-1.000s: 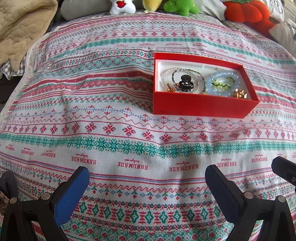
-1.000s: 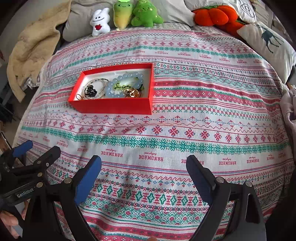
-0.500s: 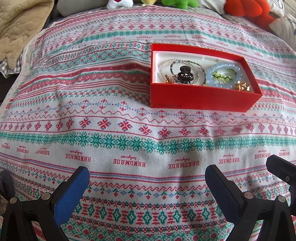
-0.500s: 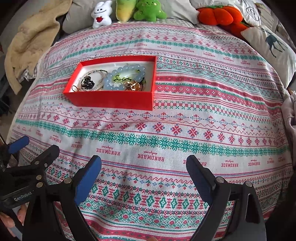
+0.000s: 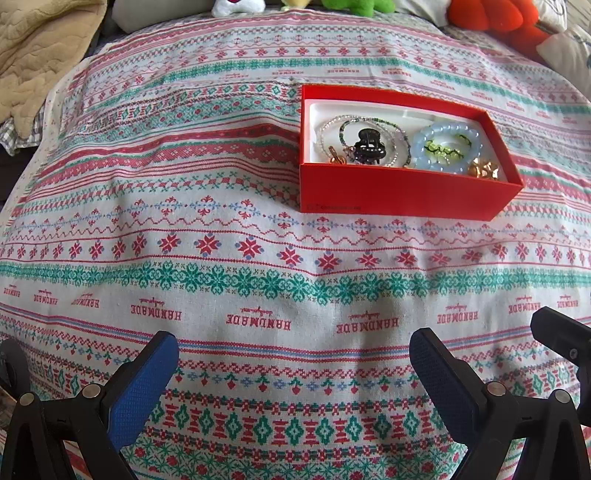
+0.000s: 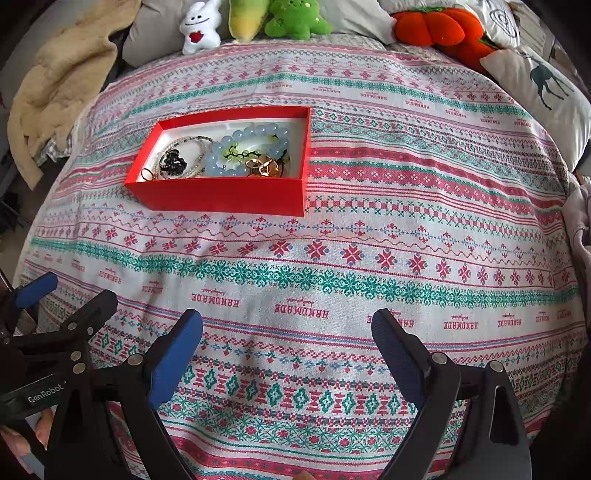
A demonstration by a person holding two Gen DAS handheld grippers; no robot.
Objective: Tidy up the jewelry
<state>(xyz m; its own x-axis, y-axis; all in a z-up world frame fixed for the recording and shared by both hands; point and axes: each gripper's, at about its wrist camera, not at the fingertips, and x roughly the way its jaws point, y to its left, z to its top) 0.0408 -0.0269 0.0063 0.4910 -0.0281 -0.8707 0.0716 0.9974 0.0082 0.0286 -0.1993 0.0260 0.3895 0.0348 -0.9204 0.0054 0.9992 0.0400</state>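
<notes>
— What had changed since a second before?

— Both cameras had drawn nearer the red box point(image 5: 402, 195); it sat larger in each view. Nothing inside it had shifted.

— And the jaws?

— The left gripper point(image 5: 293, 373) stood wide open, empty, over the patterned cloth point(image 5: 221, 280). The right gripper point(image 6: 286, 354) was spread the same, holding nothing.

— Where was the jewelry?

— All in the box, well ahead of both grippers: a black hair claw point(image 5: 370, 147) on thin beaded strands point(image 5: 334, 125), a pale blue bead bracelet point(image 6: 258, 131), gold pieces point(image 6: 264, 166) beside it. Plush toys point(image 6: 295, 18) lined the far edge.
</notes>
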